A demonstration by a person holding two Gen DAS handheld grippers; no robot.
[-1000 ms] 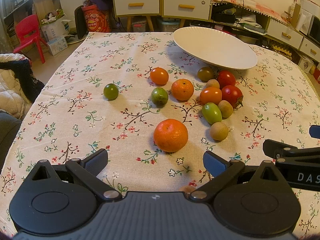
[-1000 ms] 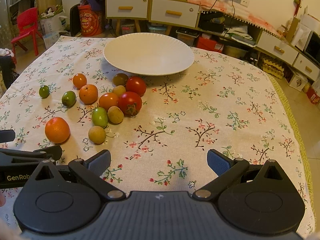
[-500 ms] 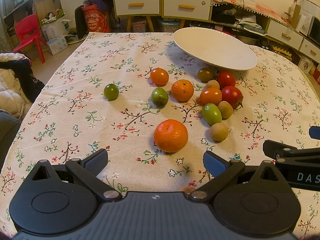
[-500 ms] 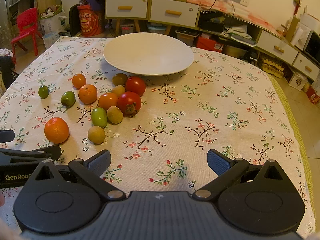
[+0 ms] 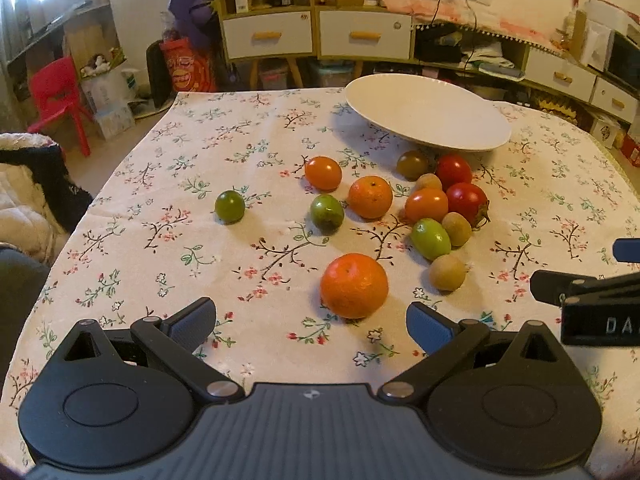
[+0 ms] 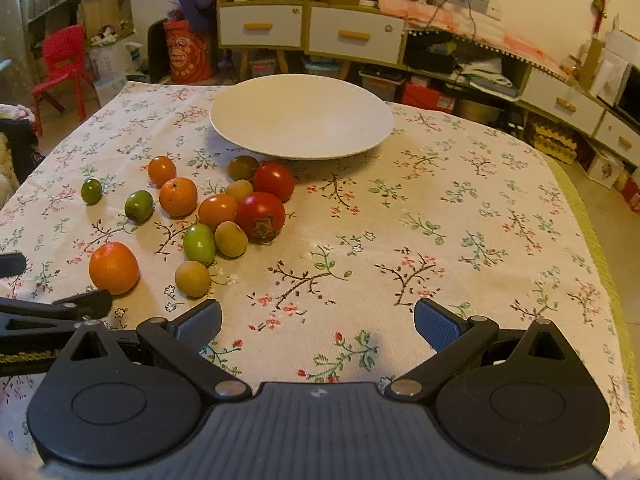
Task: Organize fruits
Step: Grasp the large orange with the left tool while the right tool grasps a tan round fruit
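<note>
Big orange [image 5: 354, 285] sits stem-up on the floral tablecloth [image 5: 200, 160], just ahead of the left gripper [image 5: 311, 320], spread wide, holding nothing. Right gripper [image 6: 318, 322] likewise gapes, touching nothing.

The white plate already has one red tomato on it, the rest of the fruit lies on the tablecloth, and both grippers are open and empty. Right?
Not quite. The white plate has nothing on it; the right wrist view shows both red tomatoes on the tablecloth beside it. The rest stands: left gripper and right gripper are open and empty.
</note>
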